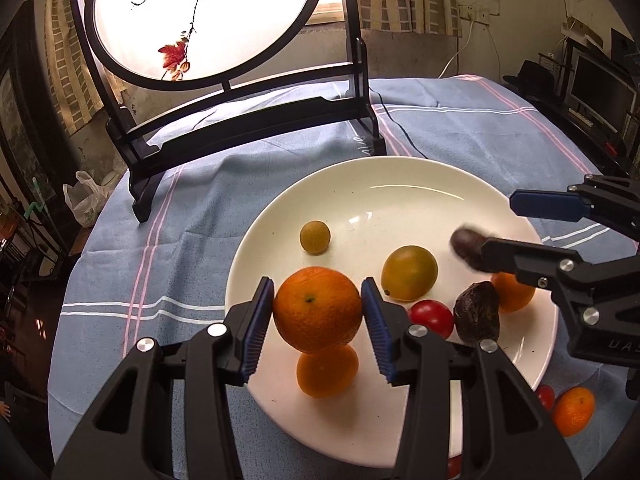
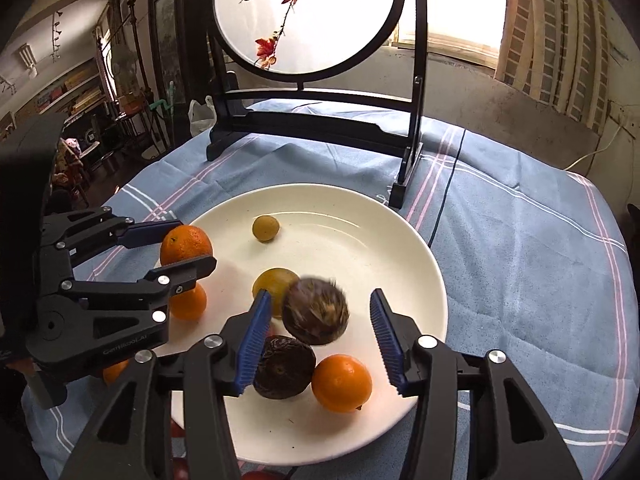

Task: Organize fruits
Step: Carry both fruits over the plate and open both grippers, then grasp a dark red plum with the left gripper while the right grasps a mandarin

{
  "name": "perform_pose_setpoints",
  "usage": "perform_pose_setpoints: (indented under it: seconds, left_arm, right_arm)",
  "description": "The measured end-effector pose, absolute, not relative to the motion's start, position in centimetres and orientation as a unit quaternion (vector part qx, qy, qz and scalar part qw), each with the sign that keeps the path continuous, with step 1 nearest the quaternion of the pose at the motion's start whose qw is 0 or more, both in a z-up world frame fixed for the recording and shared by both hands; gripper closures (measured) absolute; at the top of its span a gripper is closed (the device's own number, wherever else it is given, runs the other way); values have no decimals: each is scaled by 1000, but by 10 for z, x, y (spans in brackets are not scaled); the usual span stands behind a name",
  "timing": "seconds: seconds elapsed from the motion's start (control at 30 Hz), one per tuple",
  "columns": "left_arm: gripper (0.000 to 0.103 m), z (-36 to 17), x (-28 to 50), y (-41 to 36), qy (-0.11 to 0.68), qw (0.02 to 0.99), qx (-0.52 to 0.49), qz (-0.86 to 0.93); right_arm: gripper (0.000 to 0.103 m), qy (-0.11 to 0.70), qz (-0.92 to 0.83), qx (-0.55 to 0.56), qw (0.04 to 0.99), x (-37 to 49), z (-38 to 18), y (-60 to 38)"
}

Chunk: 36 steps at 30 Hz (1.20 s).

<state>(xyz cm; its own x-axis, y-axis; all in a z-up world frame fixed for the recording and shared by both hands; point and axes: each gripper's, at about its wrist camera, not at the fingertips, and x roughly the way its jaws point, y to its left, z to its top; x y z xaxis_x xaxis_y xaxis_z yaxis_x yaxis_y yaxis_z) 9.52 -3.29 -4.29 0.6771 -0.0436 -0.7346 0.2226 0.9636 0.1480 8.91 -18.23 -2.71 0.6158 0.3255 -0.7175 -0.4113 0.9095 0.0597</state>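
Orange [image 1: 318,309] is clamped in left gripper [image 1: 318,312] above plate [image 1: 360,184] for placement; right gripper [image 2: 316,332], jaws apart, has a blurred dark fruit [image 2: 316,311] between them.

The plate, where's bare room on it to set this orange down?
The white plate is bare across its far half, behind the small tan fruit, and along its right side. The near part is crowded: yellow-green fruit, red tomato, wrinkled dark fruit and oranges. The left gripper holds its orange above another orange.
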Motion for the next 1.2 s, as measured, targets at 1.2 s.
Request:
perform_pose_setpoints:
  seconds: [1.2]
  left_arm:
    - [31,-71,-61,62,402,897,140,-117]
  right_arm:
    - [50,406,338,-208,823,-73,-62,-95]
